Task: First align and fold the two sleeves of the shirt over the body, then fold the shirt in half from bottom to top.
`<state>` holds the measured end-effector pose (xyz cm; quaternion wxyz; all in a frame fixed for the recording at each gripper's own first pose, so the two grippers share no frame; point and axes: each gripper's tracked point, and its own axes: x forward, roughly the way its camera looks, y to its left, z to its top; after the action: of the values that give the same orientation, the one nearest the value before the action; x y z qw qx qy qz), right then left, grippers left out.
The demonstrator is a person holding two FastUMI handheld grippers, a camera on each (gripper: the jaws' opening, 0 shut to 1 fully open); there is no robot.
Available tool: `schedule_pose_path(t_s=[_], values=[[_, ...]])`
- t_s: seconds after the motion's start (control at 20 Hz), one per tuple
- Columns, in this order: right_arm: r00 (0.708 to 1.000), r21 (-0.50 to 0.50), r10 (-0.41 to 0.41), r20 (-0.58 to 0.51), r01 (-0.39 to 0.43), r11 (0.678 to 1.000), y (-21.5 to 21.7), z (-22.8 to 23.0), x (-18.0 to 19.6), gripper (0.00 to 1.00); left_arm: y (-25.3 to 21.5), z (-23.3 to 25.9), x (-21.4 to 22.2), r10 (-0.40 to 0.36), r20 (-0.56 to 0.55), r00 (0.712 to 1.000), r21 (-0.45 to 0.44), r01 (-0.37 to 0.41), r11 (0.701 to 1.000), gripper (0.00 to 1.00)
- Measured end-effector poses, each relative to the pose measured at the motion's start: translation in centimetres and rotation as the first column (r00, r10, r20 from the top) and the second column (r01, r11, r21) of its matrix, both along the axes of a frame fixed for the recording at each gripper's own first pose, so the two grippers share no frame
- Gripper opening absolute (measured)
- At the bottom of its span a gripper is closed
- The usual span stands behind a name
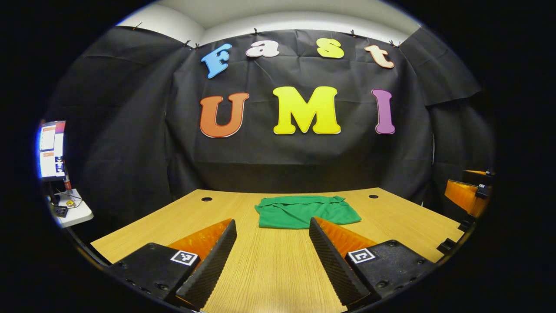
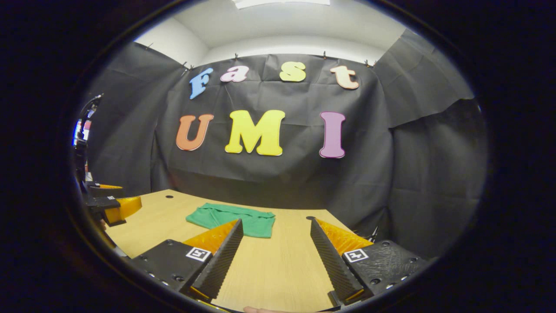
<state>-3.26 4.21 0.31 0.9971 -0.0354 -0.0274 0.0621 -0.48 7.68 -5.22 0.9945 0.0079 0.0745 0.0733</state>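
Both tongs spread wide, nothing between the fingers. Left gripper (image 1: 273, 230) hangs low over the near part of the wooden table (image 1: 269, 278), fingers apart with bare tabletop showing in the gap. Right gripper (image 2: 276, 229) same posture, jaws well open, held over the table's near right part, gripping nothing.

Green shirt (image 1: 306, 211) lies flat on the table past the left gripper's fingertips, near the far edge, already folded into a compact rectangle-ish bundle with a few creases on top. Its near edge sits just beyond the tip of the left gripper's right-hand finger; not touching as far as can be told. From the right gripper view the shirt (image 2: 232, 220) sits ahead and to the left, partly behind the tip of that gripper's left-hand finger.

Other gripper shows at the frame edge in each view, off to the side of the table and well apart from the shirt.

Two small round holes in the tabletop near the far corners (image 1: 206, 199). Small white side table with a lit monitor (image 1: 51, 150) at the far left. Black cloth wall behind.
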Motion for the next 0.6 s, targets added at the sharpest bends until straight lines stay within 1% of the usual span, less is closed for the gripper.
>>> schedule_pose_path(t_s=[0.05, 0.15, 0.35, 0.4, 0.5, 0.55, 0.6], values=[[1.0, 0.001, -0.002, 0.004, 0.002, 1.0, 0.0, 0.1, 0.0, 0.96, 0.1, 0.0, 0.1, 0.003, -0.001, 1.0, -0.003, -0.003, 1.0, 1.0], [1.0, 0.009, 0.004, 0.005, -0.004, 1.0, 0.0, 0.3, -0.1, 0.95, 0.1, -0.3, 0.2, -0.002, -0.006, 1.0, -0.002, 0.002, 1.0, 1.0], [1.0, 0.019, 0.0, 0.002, 0.0, 1.0, -0.5, 0.3, 0.2, 0.95, 0.9, -0.7, 0.4, 0.013, -0.018, 1.0, -0.017, -0.014, 1.0, 1.0], [1.0, 0.024, -0.001, -0.002, 0.001, 1.0, -0.6, 0.2, 0.2, 0.96, 0.9, -0.8, 0.4, 0.014, -0.02, 1.0, -0.022, -0.014, 1.0, 1.0], [1.0, 0.033, -0.008, -0.019, 0.009, 0.999, -0.8, -0.2, 0.4, 0.95, 0.5, -1.2, 0.4, 0.0, -0.027, 1.0, -0.025, -0.001, 1.0, 1.0], [1.0, 0.035, -0.011, -0.024, 0.012, 0.999, -0.9, -0.2, 0.5, 0.96, 0.4, -1.2, 0.4, -0.003, -0.03, 1.0, -0.024, 0.003, 1.0, 1.0], [1.0, 0.036, -0.012, -0.027, 0.013, 0.999, -1.0, -0.3, 0.4, 0.95, 0.5, -1.2, 0.3, -0.002, -0.03, 1.0, -0.022, 0.001, 1.0, 1.0]])
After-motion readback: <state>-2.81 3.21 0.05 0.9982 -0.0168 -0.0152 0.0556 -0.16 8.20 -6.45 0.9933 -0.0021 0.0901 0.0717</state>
